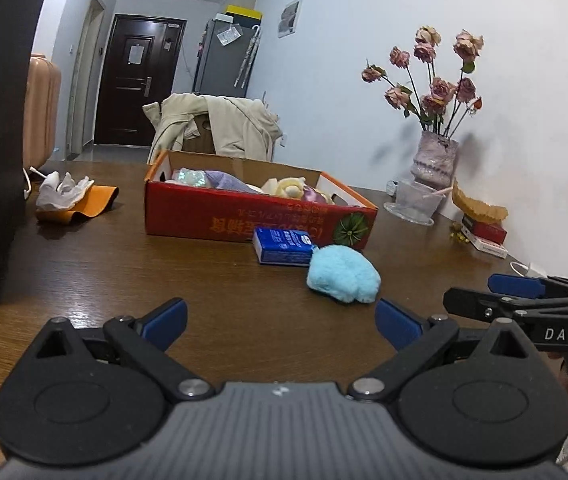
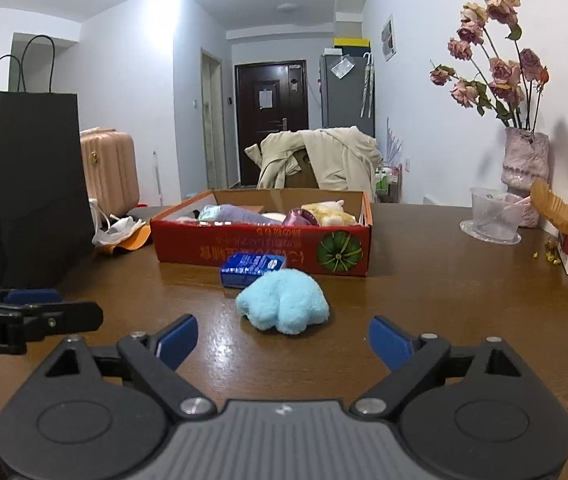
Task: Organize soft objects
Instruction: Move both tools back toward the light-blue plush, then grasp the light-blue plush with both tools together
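Note:
A light blue fluffy plush lies on the brown table, also in the right wrist view. A blue tissue packet lies just behind it. Behind both stands a red cardboard box holding several soft toys and cloths. My left gripper is open and empty, low over the table, left of and short of the plush. My right gripper is open and empty, just short of the plush, which sits between its finger lines. Each gripper shows at the other view's edge.
A black paper bag stands at the table's left. White cloth on an orange sheet lies left of the box. A vase of dried roses, a clear cup and red boxes line the right wall.

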Tool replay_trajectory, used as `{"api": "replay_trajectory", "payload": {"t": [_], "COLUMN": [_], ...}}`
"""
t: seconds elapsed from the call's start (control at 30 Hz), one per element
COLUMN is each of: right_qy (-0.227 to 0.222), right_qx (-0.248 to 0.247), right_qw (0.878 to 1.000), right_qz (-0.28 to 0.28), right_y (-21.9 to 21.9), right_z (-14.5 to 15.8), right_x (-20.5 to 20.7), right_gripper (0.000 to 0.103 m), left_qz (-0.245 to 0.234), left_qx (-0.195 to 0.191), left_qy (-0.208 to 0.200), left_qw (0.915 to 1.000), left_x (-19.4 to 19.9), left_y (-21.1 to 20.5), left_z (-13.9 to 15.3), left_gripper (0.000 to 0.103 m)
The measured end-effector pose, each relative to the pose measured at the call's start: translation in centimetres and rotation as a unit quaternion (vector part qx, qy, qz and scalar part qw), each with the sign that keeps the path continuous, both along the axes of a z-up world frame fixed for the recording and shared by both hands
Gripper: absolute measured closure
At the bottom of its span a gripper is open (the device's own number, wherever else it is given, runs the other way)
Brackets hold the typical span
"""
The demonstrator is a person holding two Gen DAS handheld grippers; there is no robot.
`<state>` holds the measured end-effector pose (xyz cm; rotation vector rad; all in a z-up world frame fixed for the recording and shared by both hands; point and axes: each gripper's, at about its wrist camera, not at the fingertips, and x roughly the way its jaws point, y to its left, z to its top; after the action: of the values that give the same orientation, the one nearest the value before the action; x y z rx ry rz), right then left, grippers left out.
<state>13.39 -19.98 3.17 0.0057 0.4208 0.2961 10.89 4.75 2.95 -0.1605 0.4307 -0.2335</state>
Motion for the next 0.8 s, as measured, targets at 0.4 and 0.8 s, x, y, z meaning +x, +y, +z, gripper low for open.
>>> {"api": "replay_trajectory", "payload": {"t": [0.4,0.8], "right_qy": [0.021,0.096], "right_qx": [0.0,0.097], "right_qw": [1.0,0.991], "right_qz": [-0.007,0.006], "right_y": [0.3,-2.6], "right_z": [-0.4,-2.6], "right_x": [3.0,14.1], "right_gripper": [0.012,0.047], "left_qz": [-0.016,-0.075], "left_qx": [0.0,-0.049], "left_qy": [0.023,0.13], "left_qw": [0.9996,0.9875], "left_x": [4.3,16.9], "left_y": [-0.3,-4.9], "left_z": [-0.5,-3.2], "left_gripper": [0.001,0.04]}}
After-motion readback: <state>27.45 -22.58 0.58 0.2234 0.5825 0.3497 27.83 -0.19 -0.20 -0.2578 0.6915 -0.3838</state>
